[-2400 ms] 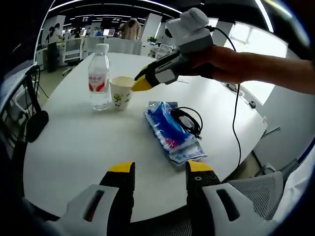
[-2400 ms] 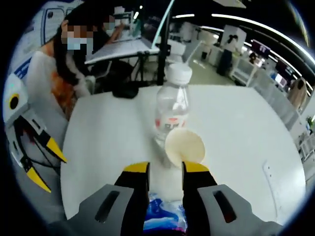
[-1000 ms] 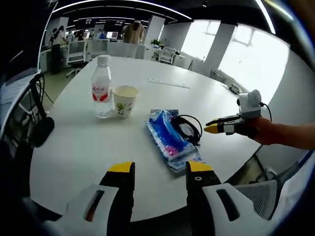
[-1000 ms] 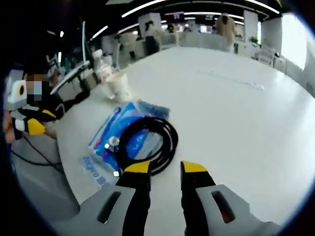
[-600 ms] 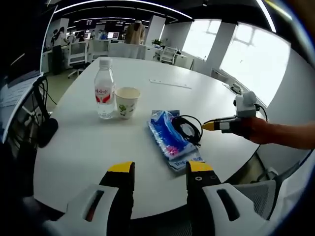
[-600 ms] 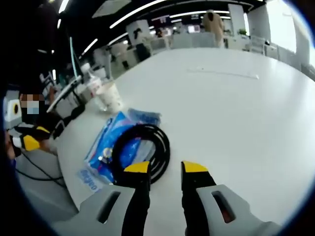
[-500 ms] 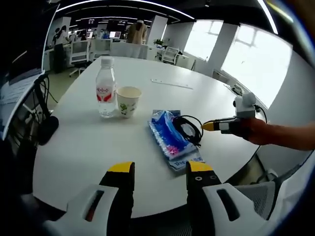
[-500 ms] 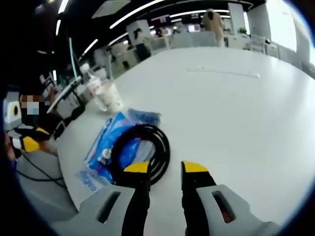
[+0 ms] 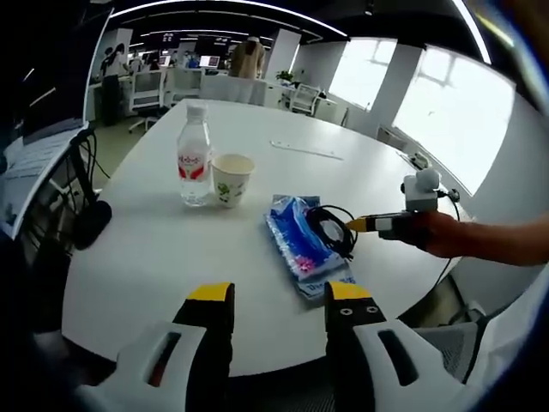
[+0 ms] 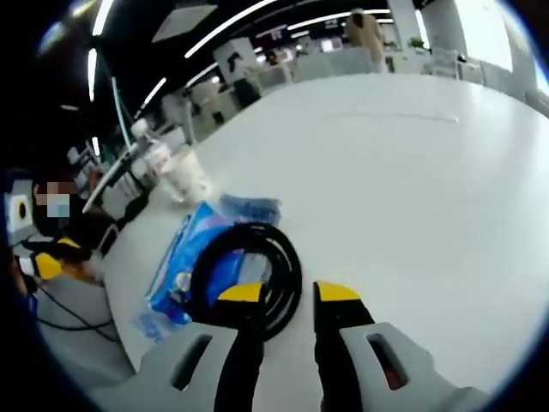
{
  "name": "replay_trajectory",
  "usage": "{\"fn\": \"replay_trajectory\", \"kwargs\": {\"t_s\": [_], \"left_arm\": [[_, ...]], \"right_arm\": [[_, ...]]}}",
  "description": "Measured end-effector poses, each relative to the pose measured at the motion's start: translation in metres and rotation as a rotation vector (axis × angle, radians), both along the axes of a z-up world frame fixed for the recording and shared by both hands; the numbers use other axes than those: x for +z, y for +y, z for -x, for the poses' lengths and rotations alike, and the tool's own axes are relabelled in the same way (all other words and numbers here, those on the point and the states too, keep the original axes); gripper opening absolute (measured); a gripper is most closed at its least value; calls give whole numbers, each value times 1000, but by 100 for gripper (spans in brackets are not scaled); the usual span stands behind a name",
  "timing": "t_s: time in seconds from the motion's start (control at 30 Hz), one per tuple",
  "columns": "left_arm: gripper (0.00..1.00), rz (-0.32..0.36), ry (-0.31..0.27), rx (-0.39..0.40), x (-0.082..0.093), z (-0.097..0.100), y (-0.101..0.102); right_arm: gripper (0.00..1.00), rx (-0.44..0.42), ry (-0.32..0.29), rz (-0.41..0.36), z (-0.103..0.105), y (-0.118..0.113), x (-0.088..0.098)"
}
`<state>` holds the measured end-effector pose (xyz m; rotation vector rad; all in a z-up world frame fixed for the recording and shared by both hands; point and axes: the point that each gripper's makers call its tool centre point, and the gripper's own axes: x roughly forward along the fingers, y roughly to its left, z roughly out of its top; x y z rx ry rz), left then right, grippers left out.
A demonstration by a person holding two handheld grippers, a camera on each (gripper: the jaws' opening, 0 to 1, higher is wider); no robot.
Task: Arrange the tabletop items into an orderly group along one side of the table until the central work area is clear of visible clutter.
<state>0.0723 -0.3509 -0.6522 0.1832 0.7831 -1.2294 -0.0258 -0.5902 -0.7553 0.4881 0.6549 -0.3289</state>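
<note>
— What sort of place am I steering in?

— An open-plan office, I'd say. I see a big white round table [image 9: 146, 249], long ceiling strip lights [image 9: 223, 5], rows of desks with monitors [image 9: 208, 62] and office chairs [image 9: 147, 88] at the back, and tall bright windows [image 9: 446, 107] along one wall.

— Anyone about?

— People [image 9: 247, 58] standing among the far desks.
</note>
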Motion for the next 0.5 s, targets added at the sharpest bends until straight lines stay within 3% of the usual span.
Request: {"fn": "replay_trajectory", "kwargs": {"t_s": [0.3,0.5], "left_arm": [[43,21,-22,15,10,-9,-4],[43,25,-27,23,12,-12,-3]], "right_arm": [[17,-11,12,0,-12,-6,-2],[15,37,60,31,-17,-4,-8]]}}
